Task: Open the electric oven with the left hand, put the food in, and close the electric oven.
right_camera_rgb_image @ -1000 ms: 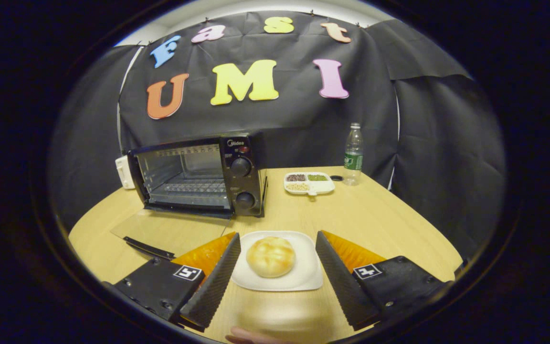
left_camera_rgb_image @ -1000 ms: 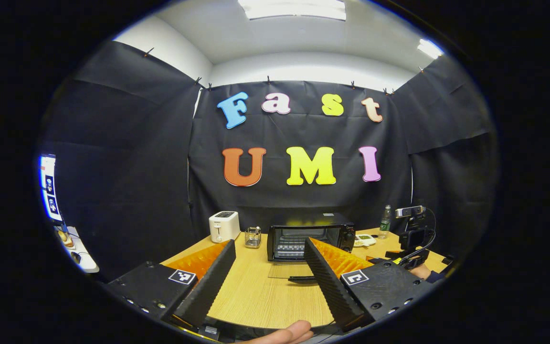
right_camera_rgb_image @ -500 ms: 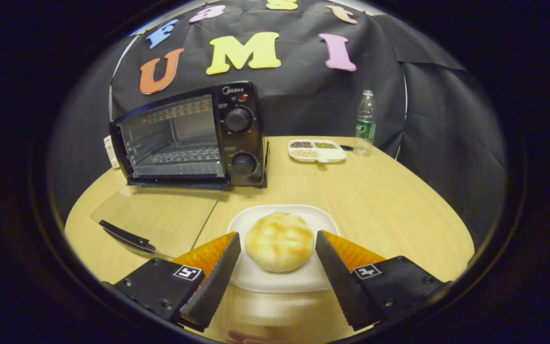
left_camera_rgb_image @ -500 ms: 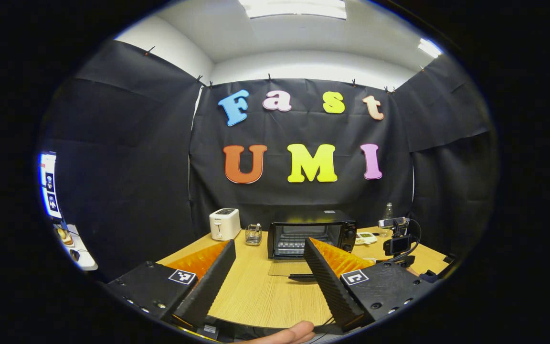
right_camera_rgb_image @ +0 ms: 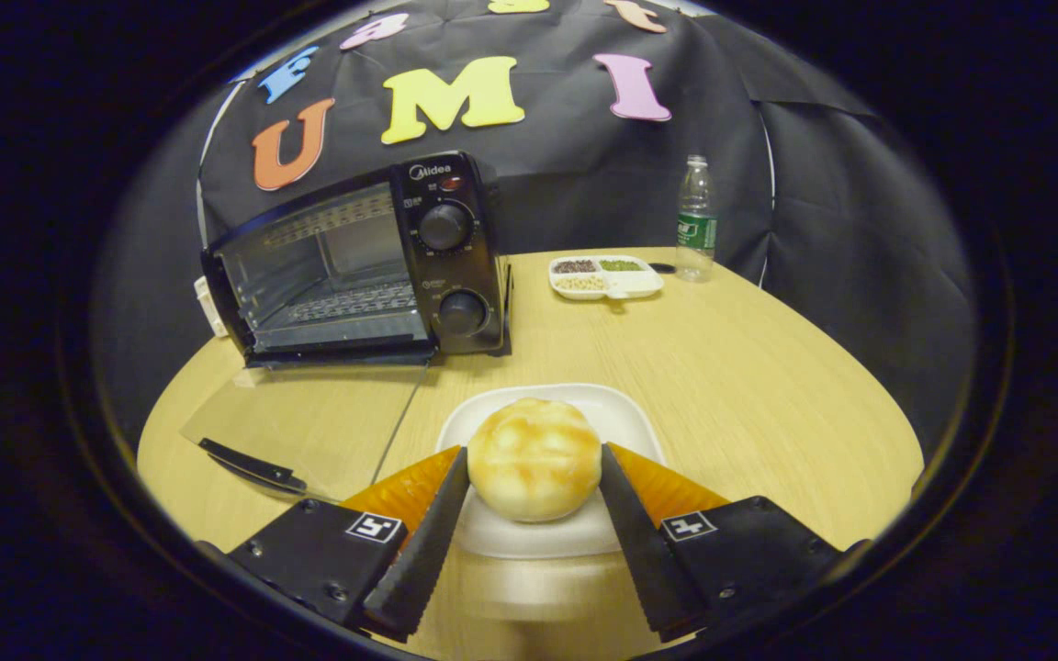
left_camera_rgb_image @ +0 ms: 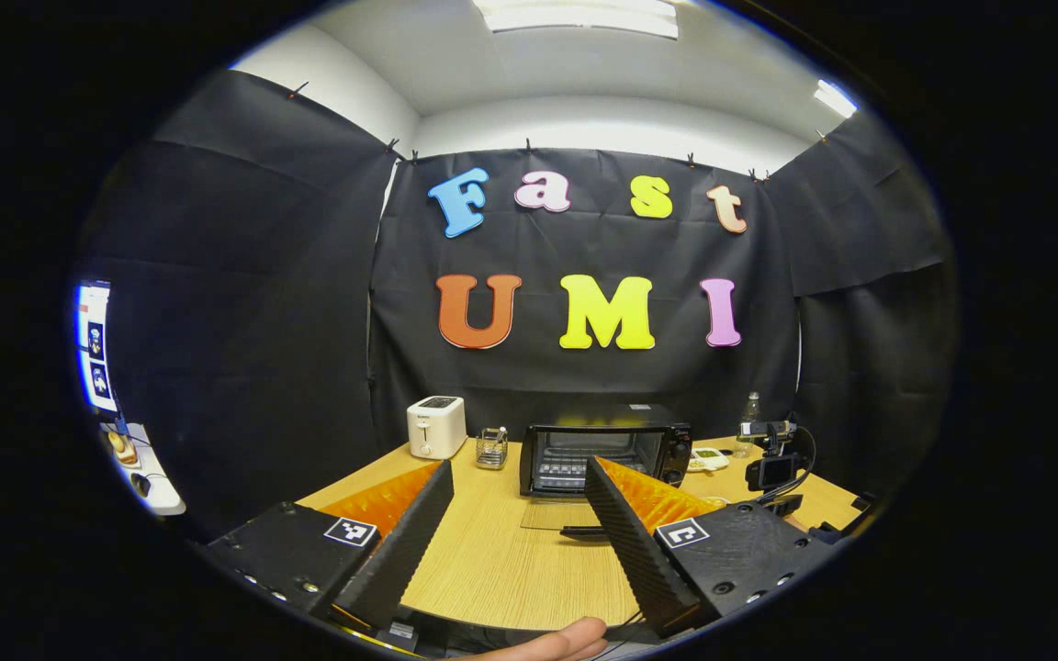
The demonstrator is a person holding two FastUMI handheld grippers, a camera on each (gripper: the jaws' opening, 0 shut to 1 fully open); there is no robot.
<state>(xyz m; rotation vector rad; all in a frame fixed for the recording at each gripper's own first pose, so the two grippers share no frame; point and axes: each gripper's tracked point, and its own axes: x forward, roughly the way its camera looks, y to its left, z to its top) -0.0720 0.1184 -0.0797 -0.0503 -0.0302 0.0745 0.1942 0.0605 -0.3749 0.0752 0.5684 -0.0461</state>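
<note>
Seemingly right gripper (right_camera_rgb_image: 534, 514) touching bun (right_camera_rgb_image: 534, 457), oven (right_camera_rgb_image: 359, 262) open

Bright ceiling panels (left_camera_rgb_image: 575, 16) blaze at the top of the left gripper view, evenly lighting the worktop (left_camera_rgb_image: 501, 560). The right gripper view is dimmer and warmer; its lower centre smears below the plate (right_camera_rgb_image: 538, 537). Fisheye curvature bends everything at the edges.
</note>
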